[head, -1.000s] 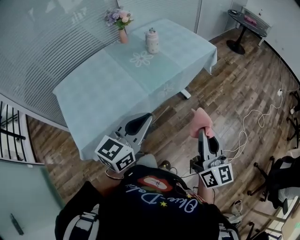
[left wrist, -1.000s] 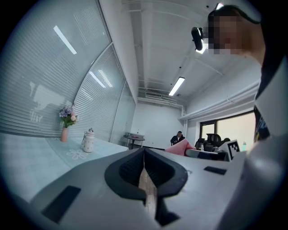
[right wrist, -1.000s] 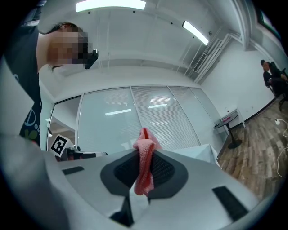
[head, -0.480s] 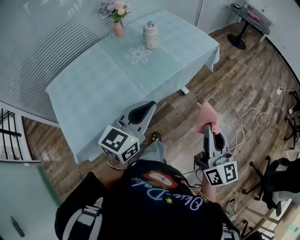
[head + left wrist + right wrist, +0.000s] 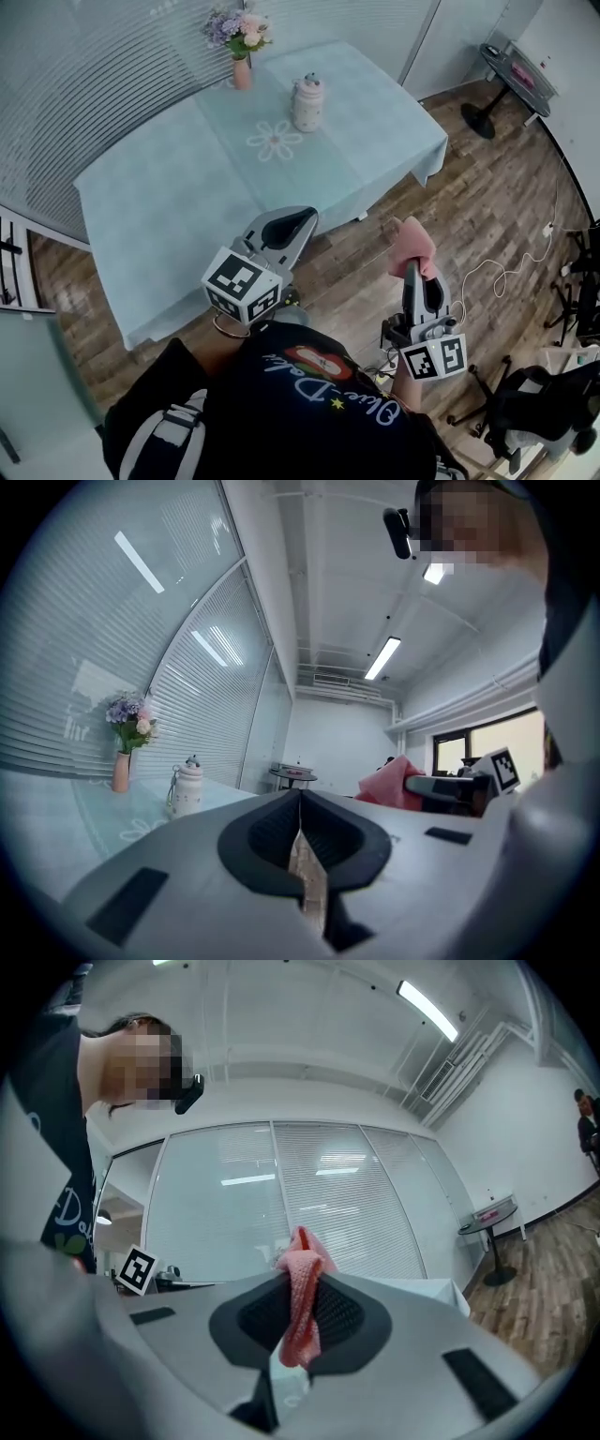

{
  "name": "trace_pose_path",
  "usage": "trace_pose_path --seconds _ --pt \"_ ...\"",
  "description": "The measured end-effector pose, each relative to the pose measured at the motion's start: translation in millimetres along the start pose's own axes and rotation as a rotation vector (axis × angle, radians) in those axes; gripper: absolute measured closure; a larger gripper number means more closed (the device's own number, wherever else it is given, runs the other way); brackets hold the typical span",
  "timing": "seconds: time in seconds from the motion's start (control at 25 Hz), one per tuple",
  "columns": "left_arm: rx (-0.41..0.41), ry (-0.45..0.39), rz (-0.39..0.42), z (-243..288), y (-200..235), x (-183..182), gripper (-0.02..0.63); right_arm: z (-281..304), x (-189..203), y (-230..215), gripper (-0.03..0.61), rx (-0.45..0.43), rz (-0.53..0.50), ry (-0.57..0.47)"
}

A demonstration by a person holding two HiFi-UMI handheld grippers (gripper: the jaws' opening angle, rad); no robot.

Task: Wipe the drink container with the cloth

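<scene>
The drink container point(image 5: 307, 101) is a white bottle with a lid and strap, upright near the far side of the pale blue table point(image 5: 178, 206); it shows small in the left gripper view point(image 5: 187, 786). My right gripper point(image 5: 412, 272) is shut on a pink cloth point(image 5: 410, 245), held over the wood floor well short of the table. In the right gripper view the cloth point(image 5: 301, 1307) hangs pinched between the jaws. My left gripper point(image 5: 292, 221) is shut with nothing in it, near the table's front edge.
A pink vase of flowers point(image 5: 240, 39) stands at the table's far edge. A small round side table point(image 5: 511, 77) is at the far right. Cables point(image 5: 506, 272) lie on the wood floor, and office chairs point(image 5: 539, 403) stand at the right.
The person has stepped closer to the table. Both grippers have come forward with it, and the pink cloth stays pinched in the right one.
</scene>
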State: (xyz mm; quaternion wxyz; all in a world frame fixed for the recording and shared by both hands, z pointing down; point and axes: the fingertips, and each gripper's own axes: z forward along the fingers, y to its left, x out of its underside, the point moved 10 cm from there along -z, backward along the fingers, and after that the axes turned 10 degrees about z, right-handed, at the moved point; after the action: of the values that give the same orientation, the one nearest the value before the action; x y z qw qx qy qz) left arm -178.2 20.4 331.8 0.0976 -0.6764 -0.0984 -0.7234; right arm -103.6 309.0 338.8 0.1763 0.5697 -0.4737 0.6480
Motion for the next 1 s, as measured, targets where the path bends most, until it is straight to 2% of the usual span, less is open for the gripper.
trace_pose_path --seconds 0.16,0.4,0.56,0.76,1.0 --pt "-0.038 -0.008 -0.009 20.8 28.5 -1.6 0.609 43.2 -2.2 -16.9 0.554 -0.036 0.003 0.027" --pt "-0.147 0.004 -0.001 26.6 74.5 6.2 0.609 116.4 10.6 -28.5 0.554 -0.144 0.022 0.065" --pt "-0.206 0.006 0.004 24.5 90.7 2.5 0.609 155.3 12.9 -24.9 0.554 -0.226 0.033 0.085" --pt "-0.265 0.022 -0.017 34.1 98.8 5.5 0.609 203.8 23.4 -33.9 0.554 -0.323 0.063 0.165" --pt "-0.419 0.033 -0.020 55.8 123.3 4.5 0.609 274.8 24.8 -64.6 0.554 -0.416 0.084 0.240"
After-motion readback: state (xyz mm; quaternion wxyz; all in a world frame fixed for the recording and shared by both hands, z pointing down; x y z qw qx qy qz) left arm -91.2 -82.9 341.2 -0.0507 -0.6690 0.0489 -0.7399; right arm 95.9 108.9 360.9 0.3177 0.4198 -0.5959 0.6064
